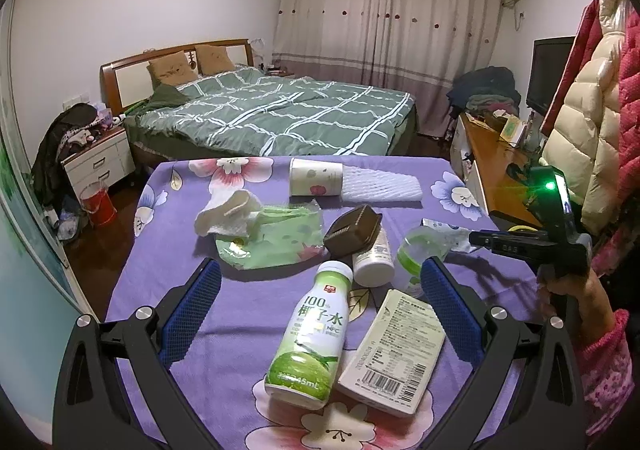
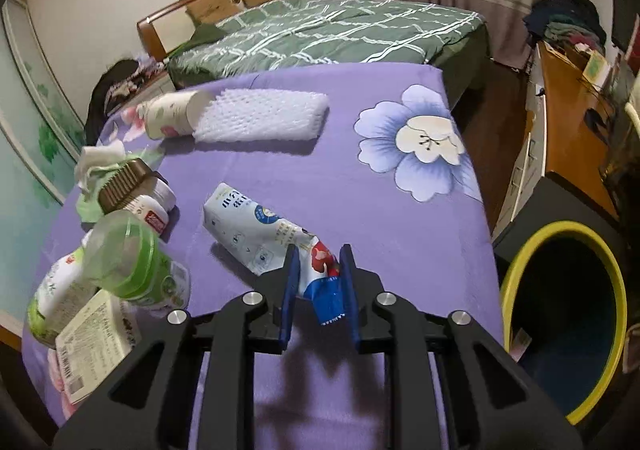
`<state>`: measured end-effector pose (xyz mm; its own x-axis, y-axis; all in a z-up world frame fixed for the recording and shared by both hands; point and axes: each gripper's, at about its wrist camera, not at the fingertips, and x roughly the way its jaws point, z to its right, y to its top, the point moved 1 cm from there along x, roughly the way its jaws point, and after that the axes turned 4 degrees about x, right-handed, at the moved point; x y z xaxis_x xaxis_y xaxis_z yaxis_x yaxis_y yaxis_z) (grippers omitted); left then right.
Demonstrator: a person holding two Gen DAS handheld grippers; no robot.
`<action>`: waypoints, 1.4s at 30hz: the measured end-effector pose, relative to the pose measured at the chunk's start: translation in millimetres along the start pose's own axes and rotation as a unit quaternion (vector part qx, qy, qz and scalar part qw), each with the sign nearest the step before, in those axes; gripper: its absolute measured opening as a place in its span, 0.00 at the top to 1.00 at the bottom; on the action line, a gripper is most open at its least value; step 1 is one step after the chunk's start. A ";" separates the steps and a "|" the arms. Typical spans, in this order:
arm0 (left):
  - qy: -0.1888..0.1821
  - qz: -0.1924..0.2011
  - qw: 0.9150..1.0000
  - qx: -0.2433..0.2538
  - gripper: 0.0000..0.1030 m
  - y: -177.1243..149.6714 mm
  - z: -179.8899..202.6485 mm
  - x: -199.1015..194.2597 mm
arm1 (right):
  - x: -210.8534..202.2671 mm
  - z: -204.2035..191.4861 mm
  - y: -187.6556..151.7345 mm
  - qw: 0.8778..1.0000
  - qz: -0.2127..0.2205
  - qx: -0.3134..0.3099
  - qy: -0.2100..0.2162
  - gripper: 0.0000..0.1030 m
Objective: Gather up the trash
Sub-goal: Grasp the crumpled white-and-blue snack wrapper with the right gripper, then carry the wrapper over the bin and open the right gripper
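Observation:
A crumpled white, red and blue snack wrapper (image 2: 260,230) lies on the purple flowered table (image 2: 380,218). My right gripper (image 2: 318,250) is shut on its twisted near end, and its blue pads (image 2: 289,282) press both sides. In the left wrist view this gripper (image 1: 478,239) comes in from the right at the wrapper (image 1: 444,230). My left gripper (image 1: 320,264) hangs wide open over a coconut water bottle (image 1: 308,334) and a white carton (image 1: 394,350), touching neither.
More litter lies on the table: a green-lidded cup (image 1: 420,250), a small white bottle (image 1: 374,258), a brown box (image 1: 352,228), a green bag (image 1: 276,238), tissue (image 1: 228,214), a paper cup (image 1: 316,177) and foam netting (image 1: 380,186). A yellow-rimmed bin (image 2: 560,228) stands off the table's right edge.

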<state>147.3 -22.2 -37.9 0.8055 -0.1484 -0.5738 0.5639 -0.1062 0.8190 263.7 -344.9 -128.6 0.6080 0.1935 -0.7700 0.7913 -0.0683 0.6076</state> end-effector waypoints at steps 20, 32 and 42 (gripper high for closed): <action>-0.022 -0.008 1.000 0.019 0.05 -4.8 33.5 -1.0 | -72.6 144.2 -36.9 0.977 0.069 0.158 -0.127 0.81; -0.032 -0.016 0.999 0.038 0.05 -3.2 55.2 10.4 | -53.2 213.3 -54.2 0.955 0.046 0.222 -0.192 0.73; -0.030 -0.018 0.999 0.038 0.05 -6.8 52.8 5.3 | -69.3 190.9 -54.4 0.959 0.061 0.212 -0.179 0.62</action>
<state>138.2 -74.1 -46.6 0.7710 -0.2014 -0.6041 0.5752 -0.1868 0.7964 190.9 -541.4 -145.4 0.6212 -0.1855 -0.7614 0.6211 -0.4758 0.6227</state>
